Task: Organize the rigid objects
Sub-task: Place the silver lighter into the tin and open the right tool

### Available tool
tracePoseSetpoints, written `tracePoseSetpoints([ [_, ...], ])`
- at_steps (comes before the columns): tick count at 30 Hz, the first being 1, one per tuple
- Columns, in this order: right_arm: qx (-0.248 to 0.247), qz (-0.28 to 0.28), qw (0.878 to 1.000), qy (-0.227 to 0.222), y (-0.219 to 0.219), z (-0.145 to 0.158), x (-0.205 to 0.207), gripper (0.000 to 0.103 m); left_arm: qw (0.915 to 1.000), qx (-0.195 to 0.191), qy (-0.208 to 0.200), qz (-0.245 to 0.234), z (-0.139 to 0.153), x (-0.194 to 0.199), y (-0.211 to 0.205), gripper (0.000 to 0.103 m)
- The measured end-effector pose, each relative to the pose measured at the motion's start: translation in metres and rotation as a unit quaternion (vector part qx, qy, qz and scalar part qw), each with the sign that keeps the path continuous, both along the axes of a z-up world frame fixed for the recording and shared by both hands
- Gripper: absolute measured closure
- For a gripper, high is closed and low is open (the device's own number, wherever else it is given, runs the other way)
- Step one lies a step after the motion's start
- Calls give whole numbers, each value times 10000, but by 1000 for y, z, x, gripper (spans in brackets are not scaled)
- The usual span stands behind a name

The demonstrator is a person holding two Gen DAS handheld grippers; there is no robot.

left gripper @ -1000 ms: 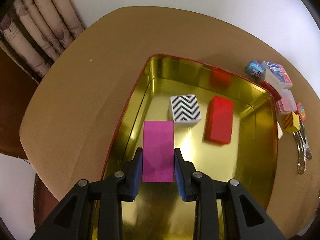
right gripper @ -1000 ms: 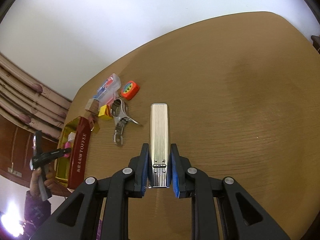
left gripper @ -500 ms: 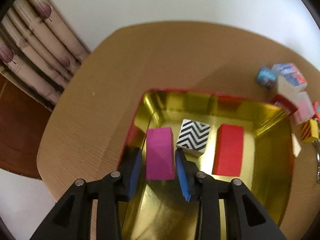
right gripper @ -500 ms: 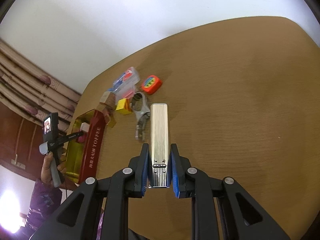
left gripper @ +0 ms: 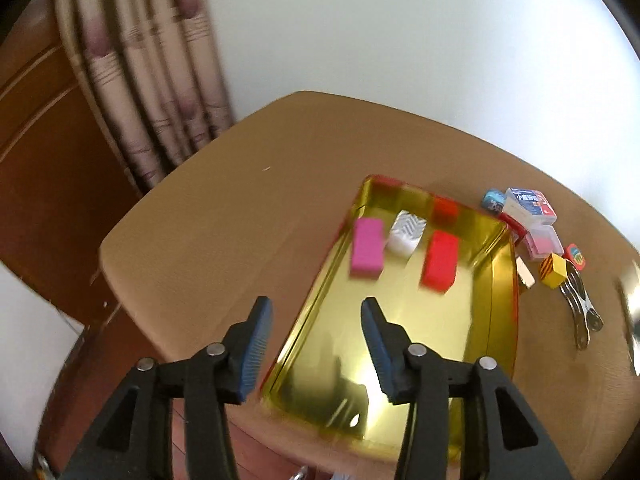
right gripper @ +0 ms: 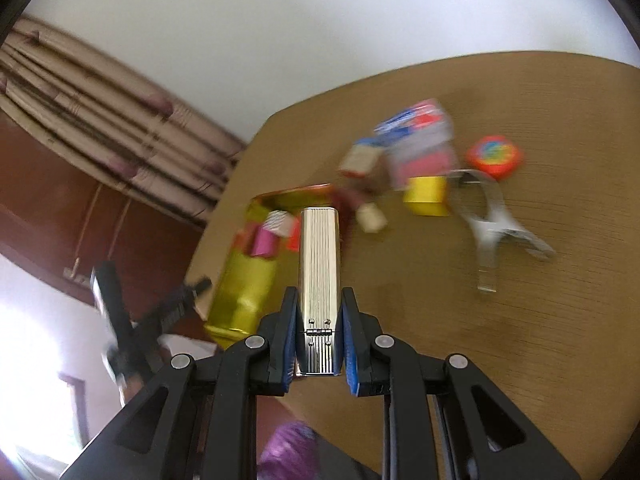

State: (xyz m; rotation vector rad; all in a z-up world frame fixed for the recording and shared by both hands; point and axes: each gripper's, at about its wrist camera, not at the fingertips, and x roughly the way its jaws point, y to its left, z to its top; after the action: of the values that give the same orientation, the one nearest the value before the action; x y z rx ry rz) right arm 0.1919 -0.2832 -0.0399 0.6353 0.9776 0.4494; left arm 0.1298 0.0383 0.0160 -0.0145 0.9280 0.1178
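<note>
A gold tin tray (left gripper: 494,304) with a red rim lies on the round tan table. In it lie a magenta block (left gripper: 366,249), a zigzag-patterned block (left gripper: 407,231) and a red block (left gripper: 439,261). My left gripper (left gripper: 317,322) hangs above the tray's near left rim, well back from the magenta block; its jaws are opening and nothing is between them. My right gripper (right gripper: 319,314) is shut on a ribbed silver metal case (right gripper: 319,264), held above the table and pointing toward the tray (right gripper: 240,292). The left gripper (right gripper: 176,308) shows blurred at the tray's left.
Right of the tray lies a cluster: a clear card box (left gripper: 530,204), a pink box (left gripper: 540,243), a yellow striped cube (left gripper: 554,270), an orange tape measure (left gripper: 576,255), a metal clamp (left gripper: 580,316). In the right wrist view: cube (right gripper: 426,196), clamp (right gripper: 492,224), tape measure (right gripper: 494,156). Curtains hang behind.
The left gripper has let go of the magenta block, opened wider and pulled back and up from the tray. The right gripper has carried the silver case leftward toward the tray.
</note>
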Motion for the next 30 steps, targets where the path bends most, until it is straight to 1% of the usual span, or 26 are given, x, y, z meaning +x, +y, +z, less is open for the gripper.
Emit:
tracePoseSetpoints([
  [3, 33, 250, 9996, 135, 39, -2, 32, 84, 9998, -52, -179, 45, 1, -26, 9, 54],
  [5, 34, 326, 9991, 258, 58, -7, 50, 84, 9994, 48, -318, 89, 0, -38, 13, 54],
  [7, -80, 311, 9987, 404, 76, -16, 70, 84, 9987, 107, -485, 136, -1, -44, 17, 51],
  [8, -110, 298, 9983, 487, 84, -22, 80, 84, 9986, 90, -505, 145, -2, -45, 20, 49],
  [11, -315, 218, 9973, 628, 100, -35, 96, 84, 9993, -96, -355, 48, -11, -42, 24, 48],
  [13, -464, 216, 9967, 628, 111, -41, 102, 84, 9998, -138, -146, 23, -21, -38, 24, 48],
  [15, -626, 176, 9957, 657, 119, -46, 105, 84, 9996, -289, -7, -73, -26, -35, 22, 48],
  [16, -675, 169, 9953, 667, 121, -49, 107, 84, 9995, -308, 4, -119, -27, -34, 21, 48],
  [19, -888, 133, 9936, 684, 127, -54, 113, 84, 9998, -157, -80, -122, -25, -34, 19, 48],
  [22, -1033, 79, 9925, 651, 128, -57, 115, 83, 9997, -185, -123, -124, -24, -35, 20, 48],
  [25, -1147, 30, 9914, 629, 131, -60, 116, 81, 9997, -197, -46, -131, -27, -33, 21, 48],
  [29, -1246, -19, 9911, 462, 130, -53, 112, 80, 9997, -196, 11, -120, -29, -31, 21, 48],
  [30, -1191, -21, 9920, 416, 128, -50, 110, 76, 9998, -178, -8, -121, -28, -31, 20, 48],
])
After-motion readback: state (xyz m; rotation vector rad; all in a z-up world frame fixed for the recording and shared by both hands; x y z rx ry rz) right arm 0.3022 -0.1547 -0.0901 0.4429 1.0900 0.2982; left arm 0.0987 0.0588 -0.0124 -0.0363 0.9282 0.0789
